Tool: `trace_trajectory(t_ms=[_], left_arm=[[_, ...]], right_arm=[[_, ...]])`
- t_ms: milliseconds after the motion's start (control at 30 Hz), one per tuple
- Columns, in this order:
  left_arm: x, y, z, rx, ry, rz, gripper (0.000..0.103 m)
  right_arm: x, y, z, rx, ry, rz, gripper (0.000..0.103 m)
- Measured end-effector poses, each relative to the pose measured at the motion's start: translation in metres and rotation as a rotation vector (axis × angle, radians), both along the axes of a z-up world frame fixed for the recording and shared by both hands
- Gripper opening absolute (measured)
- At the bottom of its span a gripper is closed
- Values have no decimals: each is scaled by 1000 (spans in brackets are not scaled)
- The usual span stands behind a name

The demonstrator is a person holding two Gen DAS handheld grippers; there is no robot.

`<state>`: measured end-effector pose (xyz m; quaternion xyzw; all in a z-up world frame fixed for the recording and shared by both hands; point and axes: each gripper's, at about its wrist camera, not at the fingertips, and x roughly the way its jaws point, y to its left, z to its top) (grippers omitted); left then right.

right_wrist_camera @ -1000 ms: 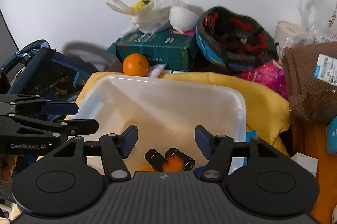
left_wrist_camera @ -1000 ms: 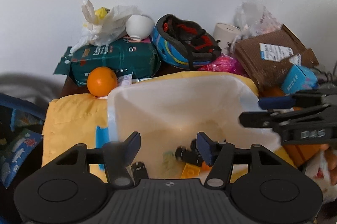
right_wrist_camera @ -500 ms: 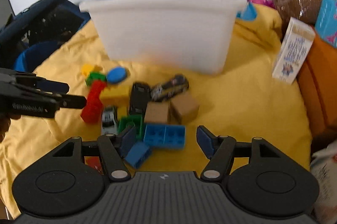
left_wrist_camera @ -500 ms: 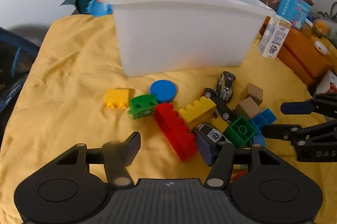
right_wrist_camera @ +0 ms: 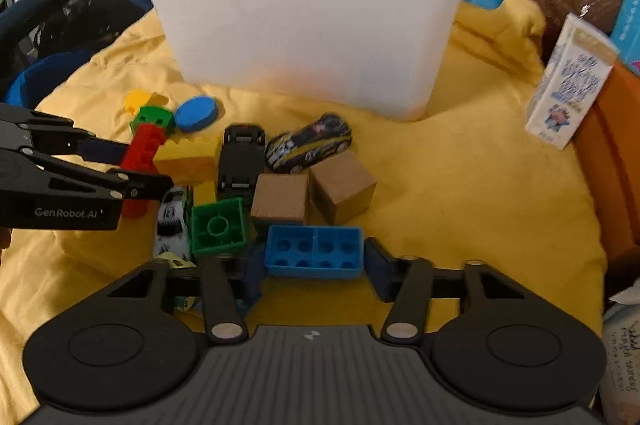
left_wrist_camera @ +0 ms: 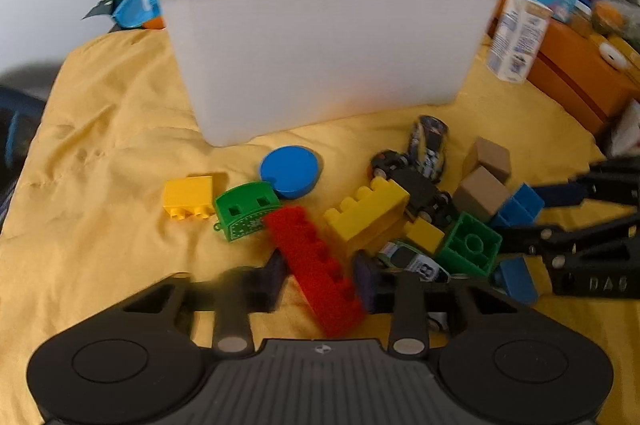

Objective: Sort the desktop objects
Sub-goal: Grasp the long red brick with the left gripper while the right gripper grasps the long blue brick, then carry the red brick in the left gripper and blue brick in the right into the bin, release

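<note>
Both grippers dropped closer to the toy pile | left gripper [left_wrist_camera: 320,279] open, straddling red brick [left_wrist_camera: 314,265], long axis running forward | right gripper [right_wrist_camera: 314,271] open around blue brick [right_wrist_camera: 314,252], crosswise | bin [left_wrist_camera: 320,37] behind

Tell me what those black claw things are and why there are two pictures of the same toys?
Each black claw is a gripper that a person holds, one per hand, with a camera on it looking forward. One picture comes from the left gripper, the other from the right gripper. Both are open and hold nothing. The left one sits around a long red brick; the right one sits around a blue brick. On the yellow cloth lie more bricks, a blue disc, toy cars and two brown cubes, before a big white tub.
</note>
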<state>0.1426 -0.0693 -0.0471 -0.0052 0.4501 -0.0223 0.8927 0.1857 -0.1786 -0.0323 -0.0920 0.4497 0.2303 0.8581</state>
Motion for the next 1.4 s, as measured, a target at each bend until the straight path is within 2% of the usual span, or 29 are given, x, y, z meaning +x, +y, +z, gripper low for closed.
trace_trajectory(t_ms=[100,200,333,433,633,800,1000,1267,1300,1333,1400], left_arm=[[-7,4,3,0,-21,-11,37],[-15,11,19,-34,-58,3,37],[-19,23,60,-95,-131,20,37],[-6,31,93,-116,-176,28,37],[52,44,144,-138,-166,27,37],[101,55,161,-147,-113,30,37],[127,59,160,-150,-59,25,37],[132,57,158,-138,-48,21,38],[132,56,157,-138,-56,25,43],[132,57,156,-135,-62,28,56],[127,55,154,-101,-78,41,62]], right_arm=[[-3,-3,1,20,0,2,53],[-10,-10,9,54,-9,-4,53],[-16,-23,37,130,-46,-15,53],[-8,-27,71,191,-99,-15,53],[50,-16,139,271,-176,-12,53],[113,0,168,294,-102,-22,53],[152,11,163,248,-40,-54,53],[159,12,151,219,3,-46,53],[160,13,150,215,4,-45,53],[161,13,150,211,2,-46,54],[162,14,149,199,-6,-60,61]])
